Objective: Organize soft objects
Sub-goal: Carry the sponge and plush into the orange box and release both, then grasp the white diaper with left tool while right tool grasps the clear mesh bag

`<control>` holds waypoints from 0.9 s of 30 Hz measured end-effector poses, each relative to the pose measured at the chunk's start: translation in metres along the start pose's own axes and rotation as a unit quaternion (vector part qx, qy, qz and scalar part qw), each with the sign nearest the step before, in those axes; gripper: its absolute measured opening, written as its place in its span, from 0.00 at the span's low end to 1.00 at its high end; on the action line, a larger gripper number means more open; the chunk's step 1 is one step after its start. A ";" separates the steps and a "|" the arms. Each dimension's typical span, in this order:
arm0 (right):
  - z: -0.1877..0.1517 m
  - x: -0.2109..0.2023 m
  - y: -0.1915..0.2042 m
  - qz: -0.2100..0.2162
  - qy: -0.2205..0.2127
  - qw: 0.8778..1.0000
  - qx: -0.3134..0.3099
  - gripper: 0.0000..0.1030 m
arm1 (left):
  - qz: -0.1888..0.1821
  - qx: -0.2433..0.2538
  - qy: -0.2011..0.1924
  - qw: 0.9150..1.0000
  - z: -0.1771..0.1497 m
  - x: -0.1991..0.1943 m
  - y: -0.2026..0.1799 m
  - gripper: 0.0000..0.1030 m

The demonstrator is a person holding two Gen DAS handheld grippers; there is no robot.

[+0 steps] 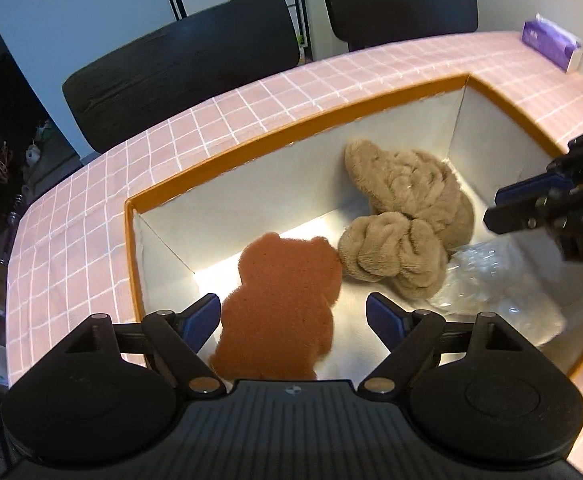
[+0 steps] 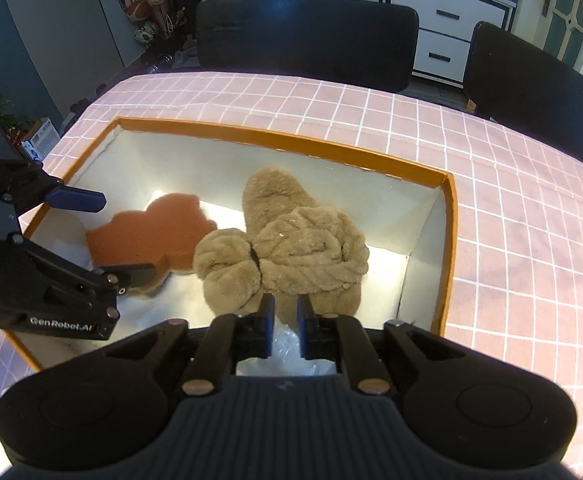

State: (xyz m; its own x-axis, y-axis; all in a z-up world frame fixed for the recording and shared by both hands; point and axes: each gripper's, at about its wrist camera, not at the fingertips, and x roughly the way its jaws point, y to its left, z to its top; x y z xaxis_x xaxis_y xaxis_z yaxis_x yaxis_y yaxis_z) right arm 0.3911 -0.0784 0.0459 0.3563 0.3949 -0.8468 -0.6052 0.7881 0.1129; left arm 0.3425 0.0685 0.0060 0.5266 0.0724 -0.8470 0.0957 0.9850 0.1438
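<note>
Both grippers hung over the box (image 2: 449,240) with nothing in them. Nearest in the left wrist view, the left gripper (image 1: 293,314) stood fully spread, its blue pads well clear on either side of the sponge (image 1: 279,304), which lay flat on the box floor against the near-left wall. That looked like a finished release, so the sound way out was probably straight up, jaws kept wide, so that no pad would catch the sponge's edge and tip it.

Nearest in the right wrist view, the right gripper (image 2: 282,320) showed a narrow gap between its pads, with nothing pinched; clear wrap (image 2: 291,350) lay just below it. Just beyond sat the plush (image 2: 287,252), bunched in the middle of the box and touching the sponge on one side. The gripper should lift off without snagging the pile, and the plush should not be nudged onto the sponge.

Farther off lay the pink checked cloth (image 2: 491,140), then two black chairs (image 2: 307,36), and a tissue pack (image 1: 551,44) at the table's far corner. No other soft things showed outside the box.
</note>
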 end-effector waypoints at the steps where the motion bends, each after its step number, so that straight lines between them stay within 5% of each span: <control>1: -0.001 -0.004 0.001 0.001 -0.003 1.000 0.000 0.18 | -0.004 -0.003 -0.007 1.000 -0.001 -0.006 0.000 0.94; 8: -0.020 -0.047 0.015 0.001 -0.045 0.999 0.009 0.41 | -0.033 -0.030 -0.070 0.997 -0.021 -0.062 -0.002 0.86; 18: -0.085 -0.107 0.040 0.044 -0.142 0.988 0.041 0.68 | -0.064 -0.007 -0.208 0.976 -0.095 -0.145 -0.023 0.77; 27: -0.152 -0.104 0.076 0.078 -0.128 0.986 0.071 0.89 | -0.071 -0.058 -0.247 0.965 -0.173 -0.167 -0.026 0.69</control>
State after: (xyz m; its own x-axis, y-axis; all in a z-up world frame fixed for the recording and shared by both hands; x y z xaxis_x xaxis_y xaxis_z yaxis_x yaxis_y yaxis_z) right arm 0.2002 -0.1317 0.0638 0.4451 0.6090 -0.6565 -0.5679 0.7588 0.3189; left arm 0.1056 0.0584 0.0554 0.8557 -0.1204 -0.5033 0.1171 0.9924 -0.0383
